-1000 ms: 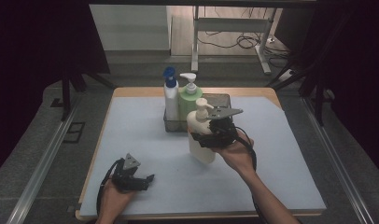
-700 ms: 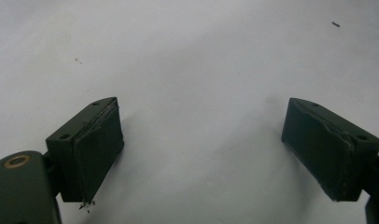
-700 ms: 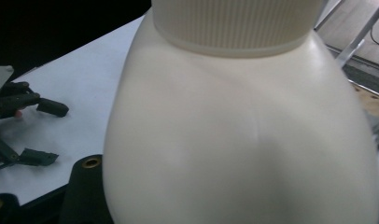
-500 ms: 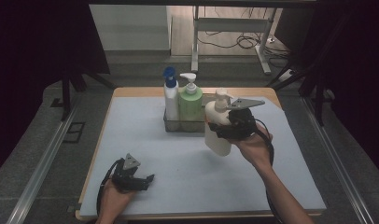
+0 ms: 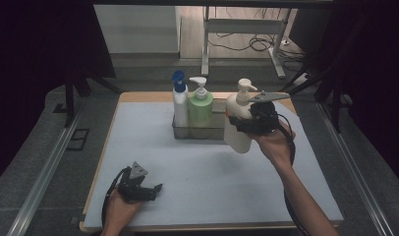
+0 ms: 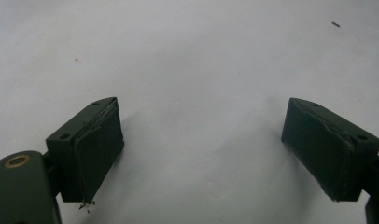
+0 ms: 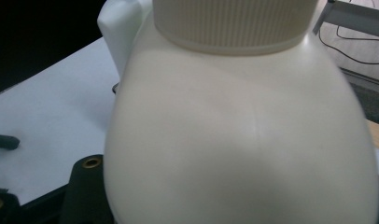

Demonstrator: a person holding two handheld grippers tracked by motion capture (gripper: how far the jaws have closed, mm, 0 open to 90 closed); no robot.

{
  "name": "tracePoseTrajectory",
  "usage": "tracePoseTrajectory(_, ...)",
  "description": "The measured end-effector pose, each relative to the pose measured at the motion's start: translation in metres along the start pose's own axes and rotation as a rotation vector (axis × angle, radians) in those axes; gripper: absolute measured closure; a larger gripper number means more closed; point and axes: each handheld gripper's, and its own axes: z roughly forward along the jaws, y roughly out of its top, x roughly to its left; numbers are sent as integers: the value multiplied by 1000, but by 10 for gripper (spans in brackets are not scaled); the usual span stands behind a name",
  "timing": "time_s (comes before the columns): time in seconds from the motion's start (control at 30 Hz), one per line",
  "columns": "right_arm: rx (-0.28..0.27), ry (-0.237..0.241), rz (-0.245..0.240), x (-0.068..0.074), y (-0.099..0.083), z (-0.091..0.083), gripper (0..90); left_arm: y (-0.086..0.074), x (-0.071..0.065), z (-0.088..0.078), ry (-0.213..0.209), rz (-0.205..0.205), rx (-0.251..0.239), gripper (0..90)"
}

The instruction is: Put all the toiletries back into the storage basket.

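My right gripper (image 5: 244, 123) is shut on a cream pump bottle (image 5: 238, 129), held upright in the air just right of the metal basket (image 5: 197, 132). In the right gripper view the cream pump bottle (image 7: 243, 126) bulges close to the lens and hides the jaws. A white bottle with a blue pump (image 5: 180, 104) and a green bottle with a white pump (image 5: 200, 108) stand in the basket. At the front left my left gripper (image 5: 156, 189) rests on the white mat, open. In the left gripper view its fingers (image 6: 92, 149) stand wide apart over bare mat, with the left gripper (image 6: 204, 156) holding nothing.
The white mat (image 5: 207, 167) covers a wooden table. Metal rails (image 5: 50, 162) run along both sides. A desk frame and cables (image 5: 251, 44) lie on the floor behind the table.
My right gripper has carried the cream bottle up and to the right, from the mat's middle to beside the basket's right end. The left gripper has stayed put.
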Motion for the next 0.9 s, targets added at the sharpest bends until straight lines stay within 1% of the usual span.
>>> tracePoseTrajectory(0.27,-15,-21,18,-7,7,10,368,0,0,0,1,2,1,122)
tracePoseTrajectory(0.73,-32,-77,30,-16,23,28,368,0,0,0,1,1,1,122)
tracePoseTrajectory(0.9,-36,-87,41,-19,27,36,368,0,0,0,1,1,1,122)
